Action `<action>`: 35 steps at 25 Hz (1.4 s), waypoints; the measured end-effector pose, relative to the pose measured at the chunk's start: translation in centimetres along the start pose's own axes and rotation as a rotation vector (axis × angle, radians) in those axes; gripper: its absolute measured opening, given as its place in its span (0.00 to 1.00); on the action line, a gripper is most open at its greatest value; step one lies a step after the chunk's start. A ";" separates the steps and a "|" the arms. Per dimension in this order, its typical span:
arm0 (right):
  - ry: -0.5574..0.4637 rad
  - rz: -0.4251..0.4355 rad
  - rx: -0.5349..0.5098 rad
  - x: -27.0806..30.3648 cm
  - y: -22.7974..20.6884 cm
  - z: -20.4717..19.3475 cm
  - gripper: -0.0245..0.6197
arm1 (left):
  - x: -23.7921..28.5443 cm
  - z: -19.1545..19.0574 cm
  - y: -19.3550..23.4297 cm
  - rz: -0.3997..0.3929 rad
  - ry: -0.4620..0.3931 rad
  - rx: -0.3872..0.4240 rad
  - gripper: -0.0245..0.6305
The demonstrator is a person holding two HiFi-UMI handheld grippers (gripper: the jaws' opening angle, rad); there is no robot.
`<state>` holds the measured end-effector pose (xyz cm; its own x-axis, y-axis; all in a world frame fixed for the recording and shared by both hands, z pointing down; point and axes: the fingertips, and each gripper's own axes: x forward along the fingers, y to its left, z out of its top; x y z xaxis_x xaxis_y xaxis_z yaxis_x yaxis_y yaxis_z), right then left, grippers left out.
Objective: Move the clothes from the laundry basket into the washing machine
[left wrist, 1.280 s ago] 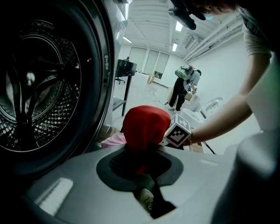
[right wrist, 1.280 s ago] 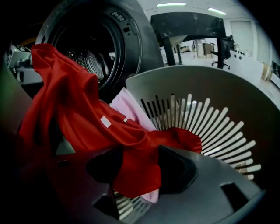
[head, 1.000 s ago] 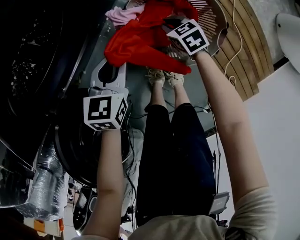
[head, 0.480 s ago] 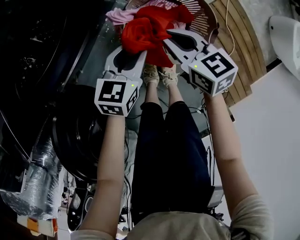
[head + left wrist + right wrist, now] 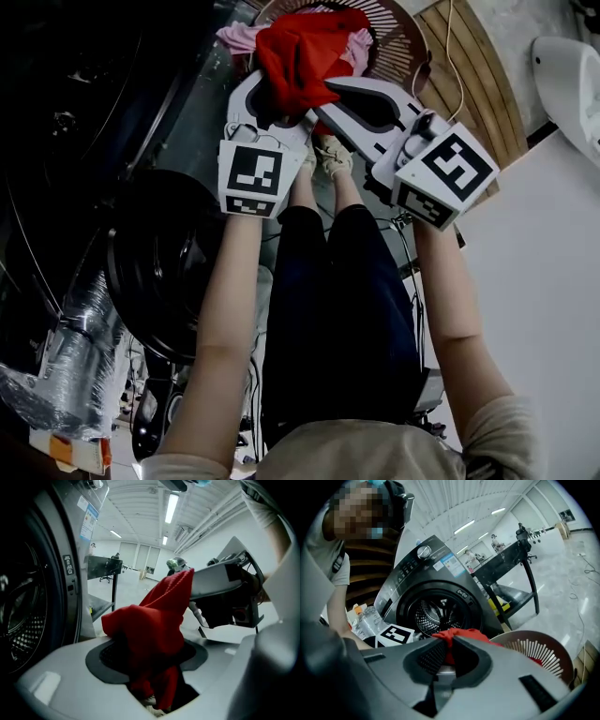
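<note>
A red garment (image 5: 300,56) hangs bunched above the round slatted laundry basket (image 5: 403,37). My right gripper (image 5: 323,92) is shut on its upper edge; the cloth shows pinched between the pads (image 5: 449,649). My left gripper (image 5: 272,105) is beside it, and its jaws are opening with the red garment (image 5: 154,620) draped between them and over the left pad, which does not press it. A pink garment (image 5: 239,37) lies at the basket's left edge. The washing machine (image 5: 438,613) has its drum open, and its dark door (image 5: 159,262) is swung out at the left.
The person's legs and shoes (image 5: 328,155) stand under the grippers. Wooden planks (image 5: 478,84) and cables lie right of the basket. A silver duct hose (image 5: 84,347) sits lower left. A black table (image 5: 511,559) stands behind the machine.
The right gripper has risen out of the basket with the red garment, which has gone from spread to bunched. The left gripper moved up to the cloth and its jaws spread around it.
</note>
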<state>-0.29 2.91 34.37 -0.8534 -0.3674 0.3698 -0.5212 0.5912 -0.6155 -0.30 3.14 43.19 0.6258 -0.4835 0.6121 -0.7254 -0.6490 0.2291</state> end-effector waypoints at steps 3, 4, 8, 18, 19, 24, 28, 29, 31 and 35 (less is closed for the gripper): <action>-0.016 0.018 0.051 0.7 0.0 -0.7 0.10 | -0.2 0.1 1.3 0.063 -0.037 -0.020 0.23; -0.021 0.007 0.056 1.0 -0.2 -1.0 0.10 | -0.4 0.0 1.9 0.092 -0.045 -0.032 0.19; 0.012 -0.072 0.000 2.1 -1.0 -2.6 0.10 | -2.1 -0.6 4.4 0.221 -0.072 -0.106 0.15; 0.069 -0.057 0.024 5.4 -0.4 -5.2 0.15 | -8.6 -2.2 12.3 0.507 -0.117 -0.233 0.15; 0.070 -0.057 0.028 5.6 -0.5 -5.3 0.15 | -9.3 -2.5 13.3 0.545 -0.121 -0.231 0.15; 0.102 -0.072 0.034 6.9 -1.5 -6.4 0.15 | -10.5 -4.1 18.8 0.693 -0.125 -0.233 0.15; 0.111 -0.087 0.055 7.6 -2.9 -7.4 0.15 | -10.3 -5.0 22.2 0.778 -0.164 -0.322 0.15; 0.112 -0.088 0.063 7.8 -3.1 -7.6 0.15 | -10.5 -5.1 23.0 0.802 -0.181 -0.341 0.15; 0.115 -0.082 0.072 8.1 -3.2 -8.0 0.15 | -11.2 -4.5 24.7 0.851 -0.221 -0.354 0.15; 0.118 -0.074 0.076 8.3 -3.5 -8.5 0.15 | -13.3 -1.9 28.3 0.932 -0.300 -0.315 0.15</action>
<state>-5.61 3.87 45.50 -0.8101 -0.3179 0.4927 -0.5843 0.5079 -0.6329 -29.68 -7.65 43.01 -0.2100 -0.8712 0.4437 -0.9747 0.2218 -0.0258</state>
